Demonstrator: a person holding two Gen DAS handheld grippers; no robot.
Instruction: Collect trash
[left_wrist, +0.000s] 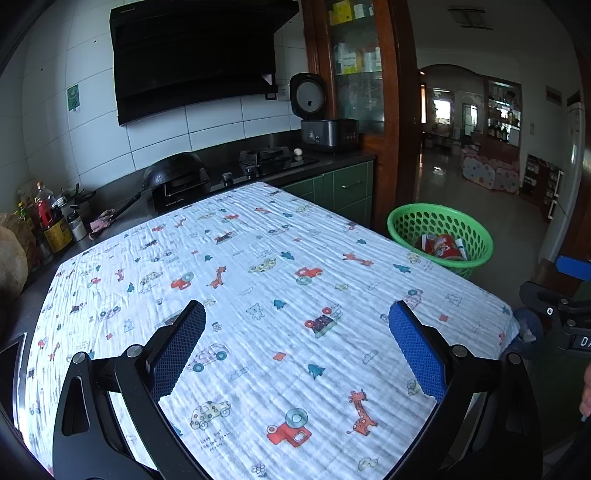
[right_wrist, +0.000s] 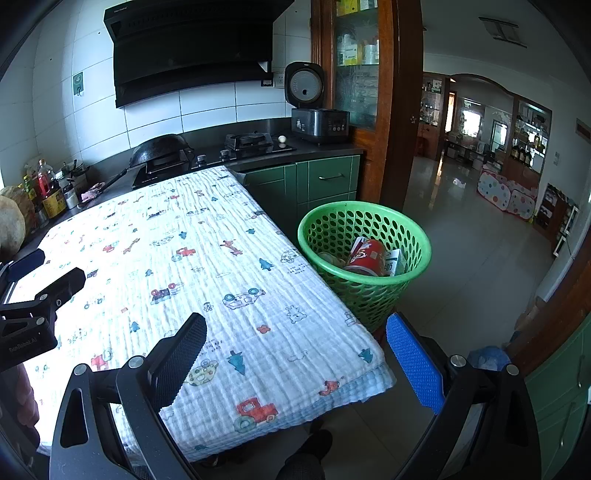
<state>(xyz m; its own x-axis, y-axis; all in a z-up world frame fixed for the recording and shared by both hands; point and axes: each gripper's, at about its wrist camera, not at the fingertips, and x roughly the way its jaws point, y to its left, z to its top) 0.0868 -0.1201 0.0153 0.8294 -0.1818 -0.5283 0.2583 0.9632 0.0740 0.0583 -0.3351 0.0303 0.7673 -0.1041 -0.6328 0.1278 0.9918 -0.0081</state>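
- Green plastic mesh marks the destination: the laundry-style basket (right_wrist: 364, 254) stands on the floor ahead and to the right of the right gripper (right_wrist: 295, 365), just beside the table's far right edge, already holding a red can (right_wrist: 367, 256) and paper wrappers.
- Both claws are spread wide and carry nothing. The left gripper (left_wrist: 297, 350) hangs over the middle of the printed cloth (left_wrist: 240, 295), its blue pads well apart; the right one straddles the near right corner, one finger above the cloth, the other out over the floor.
- No trash shows on the cloth in either view, so collection looks finished or close to it; anything left would lie outside these frames.
- Risk one: the cloth is loose and rippled, and its folded hem overhangs the corner below the right gripper. A finger dragged low could snag it and pull it off the table.
- Risk two: the basket is light and close to the edge; a sideways swing from the right claw could tip it and spill the can.
- Open room lies to the right, over bare floor tile (right_wrist: 461, 258). Ahead, beyond the cloth's far edge, the counter is crowded with a wok (left_wrist: 173, 173) and bottles (left_wrist: 51, 221).
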